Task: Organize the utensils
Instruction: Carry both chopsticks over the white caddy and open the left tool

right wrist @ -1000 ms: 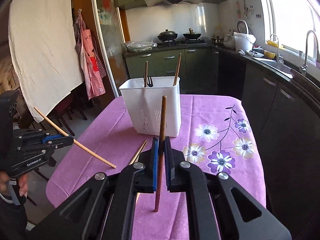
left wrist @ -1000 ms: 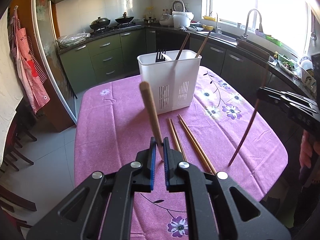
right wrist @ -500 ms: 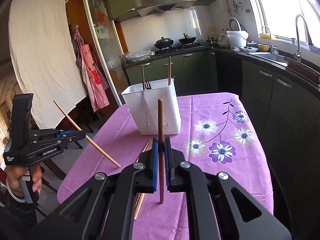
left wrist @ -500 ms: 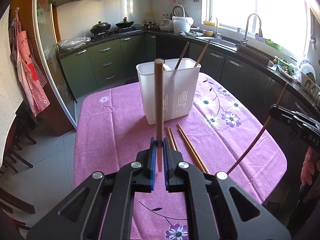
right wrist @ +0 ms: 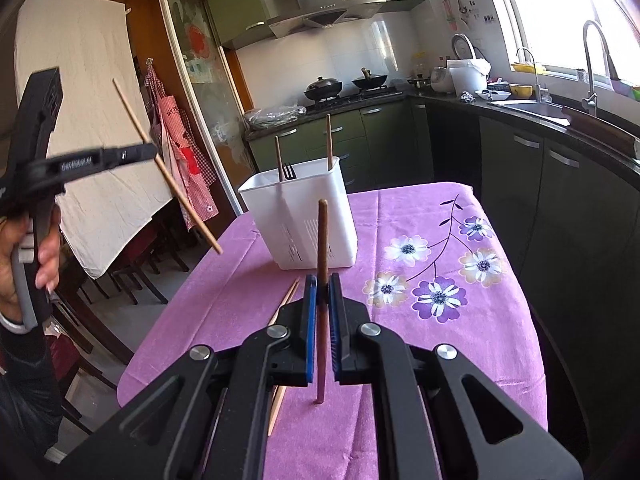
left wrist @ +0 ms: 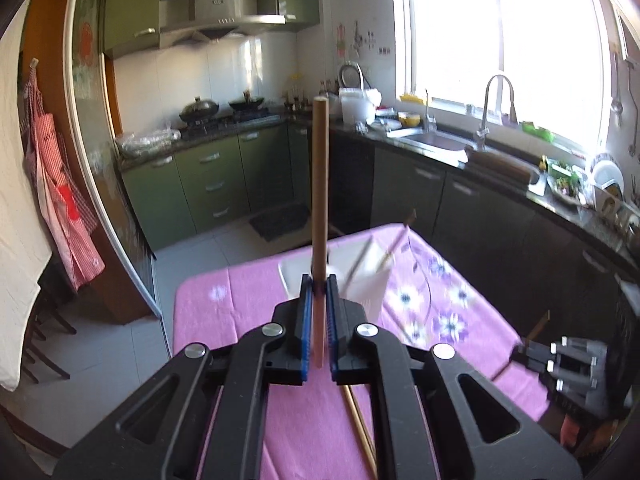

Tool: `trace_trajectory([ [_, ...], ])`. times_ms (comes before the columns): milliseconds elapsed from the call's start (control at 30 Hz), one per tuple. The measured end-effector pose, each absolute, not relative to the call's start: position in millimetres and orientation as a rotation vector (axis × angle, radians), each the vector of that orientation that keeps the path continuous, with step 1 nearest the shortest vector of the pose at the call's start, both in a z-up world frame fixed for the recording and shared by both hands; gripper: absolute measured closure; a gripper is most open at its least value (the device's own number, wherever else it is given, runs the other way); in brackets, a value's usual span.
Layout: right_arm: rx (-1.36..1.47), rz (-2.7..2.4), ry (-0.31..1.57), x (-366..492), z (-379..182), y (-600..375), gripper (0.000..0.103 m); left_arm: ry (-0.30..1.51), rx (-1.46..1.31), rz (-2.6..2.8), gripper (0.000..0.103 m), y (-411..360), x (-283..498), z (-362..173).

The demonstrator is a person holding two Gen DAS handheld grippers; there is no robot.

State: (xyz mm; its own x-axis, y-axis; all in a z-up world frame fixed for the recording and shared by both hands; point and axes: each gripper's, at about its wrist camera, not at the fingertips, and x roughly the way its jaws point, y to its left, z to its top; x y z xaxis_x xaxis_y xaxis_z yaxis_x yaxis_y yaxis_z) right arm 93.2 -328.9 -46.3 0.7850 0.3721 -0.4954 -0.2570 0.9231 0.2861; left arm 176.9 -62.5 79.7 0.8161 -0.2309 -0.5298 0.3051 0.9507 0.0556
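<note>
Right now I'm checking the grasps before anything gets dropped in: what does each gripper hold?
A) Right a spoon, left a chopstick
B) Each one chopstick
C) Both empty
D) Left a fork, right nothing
B: the left gripper is shut on a light chopstick, and the right gripper on a darker chopstick.

A purple floral tablecloth [right wrist: 460, 240] covers the table. On the stove along the far counter [right wrist: 400, 98] sit 2 dark pans, a lidded wok [right wrist: 323, 88] to the left and an open one [right wrist: 370, 80] to the right. A range hood [right wrist: 324, 16] hangs above them under green cabinets [left wrist: 224, 176]. A white bucket [right wrist: 466, 76] stands at the counter's corner. A curved faucet [left wrist: 490, 108] rises over the sink below the bright window [left wrist: 500, 40]. A red checked apron [right wrist: 180, 152] hangs beside a white sheet [right wrist: 88, 120] at the left.
</note>
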Motion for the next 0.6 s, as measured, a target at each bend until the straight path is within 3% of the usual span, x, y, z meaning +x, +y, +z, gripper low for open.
trace_trajectory([
  [267,0.213,0.340,0.577,91.3,-46.5,-333.4,0.096,0.449,0.107,-0.214,0.096,-79.8,240.2,91.5],
  [600,0.221,0.343,0.581,93.7,-48.1,-338.8,0.096,0.398,0.116,-0.196,0.096,-88.2,251.4,86.9],
])
